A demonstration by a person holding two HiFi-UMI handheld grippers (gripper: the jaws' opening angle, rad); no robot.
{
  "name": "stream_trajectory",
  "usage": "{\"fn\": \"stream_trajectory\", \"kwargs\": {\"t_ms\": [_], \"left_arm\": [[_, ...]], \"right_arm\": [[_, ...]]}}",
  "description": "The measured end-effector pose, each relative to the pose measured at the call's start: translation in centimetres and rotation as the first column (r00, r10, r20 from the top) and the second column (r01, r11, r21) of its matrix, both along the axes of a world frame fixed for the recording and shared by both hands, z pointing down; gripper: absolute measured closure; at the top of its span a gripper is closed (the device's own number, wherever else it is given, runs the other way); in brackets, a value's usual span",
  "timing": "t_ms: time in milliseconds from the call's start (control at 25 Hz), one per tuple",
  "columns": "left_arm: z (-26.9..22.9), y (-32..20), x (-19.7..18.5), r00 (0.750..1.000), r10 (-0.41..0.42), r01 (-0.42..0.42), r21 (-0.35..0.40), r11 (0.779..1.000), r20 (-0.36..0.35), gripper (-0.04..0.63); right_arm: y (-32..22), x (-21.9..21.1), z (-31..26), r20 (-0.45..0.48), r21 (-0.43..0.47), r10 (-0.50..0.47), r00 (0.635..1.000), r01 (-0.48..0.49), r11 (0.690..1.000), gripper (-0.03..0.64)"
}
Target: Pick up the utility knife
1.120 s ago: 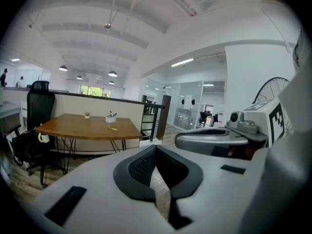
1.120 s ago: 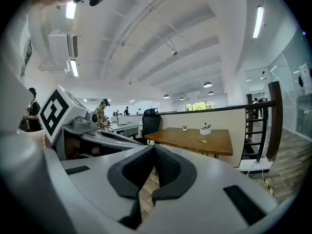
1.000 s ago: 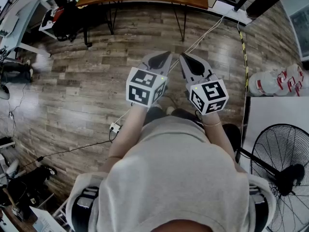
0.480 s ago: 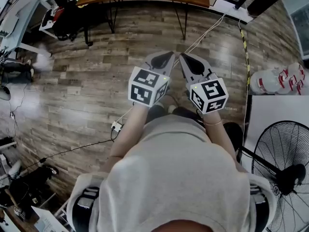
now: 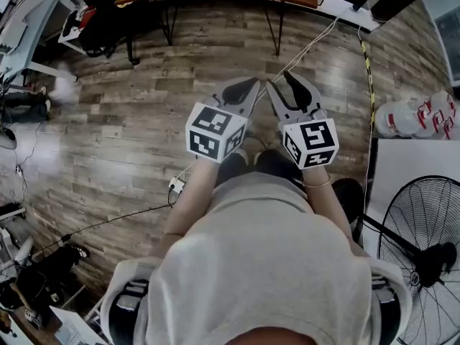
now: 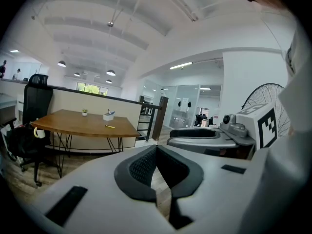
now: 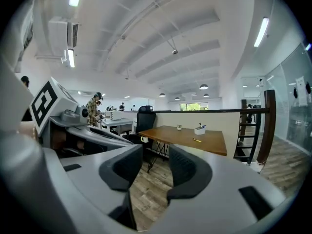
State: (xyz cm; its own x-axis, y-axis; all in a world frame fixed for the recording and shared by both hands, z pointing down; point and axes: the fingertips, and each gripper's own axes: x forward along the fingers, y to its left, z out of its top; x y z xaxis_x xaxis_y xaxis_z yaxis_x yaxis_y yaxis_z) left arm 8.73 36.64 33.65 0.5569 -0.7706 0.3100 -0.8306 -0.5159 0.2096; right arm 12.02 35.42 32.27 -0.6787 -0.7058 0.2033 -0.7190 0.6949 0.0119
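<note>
The utility knife [image 6: 110, 126] is a small yellow thing lying on a wooden table [image 6: 87, 123] far across the room; the right gripper view shows the knife [image 7: 196, 140] on the same table [image 7: 190, 136]. I hold both grippers side by side in front of my chest, over the plank floor, far from the table. My left gripper [image 5: 248, 85] is shut, its tips [image 6: 156, 147] touching with nothing in them. My right gripper [image 5: 282, 81] has its jaws opening; they stand apart [image 7: 155, 152] with only floor showing between them.
A white holder [image 6: 108, 116] and a small pot stand on the table, and a black office chair [image 6: 34, 96] is at its left end. A standing fan [image 5: 424, 250] and water bottles [image 5: 413, 117] are at my right. Cables and a power strip [image 5: 176, 185] lie on the floor.
The right gripper's jaws, shut in the earlier frames, now stand apart. Both hands have stayed almost where they were; the left gripper remains shut.
</note>
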Motion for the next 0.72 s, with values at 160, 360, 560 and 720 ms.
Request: {"fn": "stream_trajectory", "kwargs": {"t_ms": [160,360,560,720], "left_arm": [[0.4,0.3,-0.7,1.000,0.016,-0.016,-0.010,1.000,-0.017,0.583],[0.7,0.0,-0.5,0.999,0.021,-0.022,-0.016,1.000,-0.047,0.583],[2.2,-1.4,-0.7,0.999,0.022,-0.025,-0.057,0.998,-0.041,0.583],[2.6,-3.6,-1.8,1.000,0.006,-0.008,-0.061,0.998,-0.031,0.583]], "right_arm": [[0.6,-0.5,0.8,0.003,-0.016,0.028,1.000,-0.028,0.999,0.455],[0.6,0.0,1.6,0.013,-0.056,0.034,0.999,-0.034,0.998,0.453],[-1.3,-0.1,2.2,0.028,-0.071,0.031,0.999,-0.029,0.997,0.453],[-3.8,-1.1,2.8,0.045,-0.087,0.016,0.999,-0.012,0.996,0.453]]}}
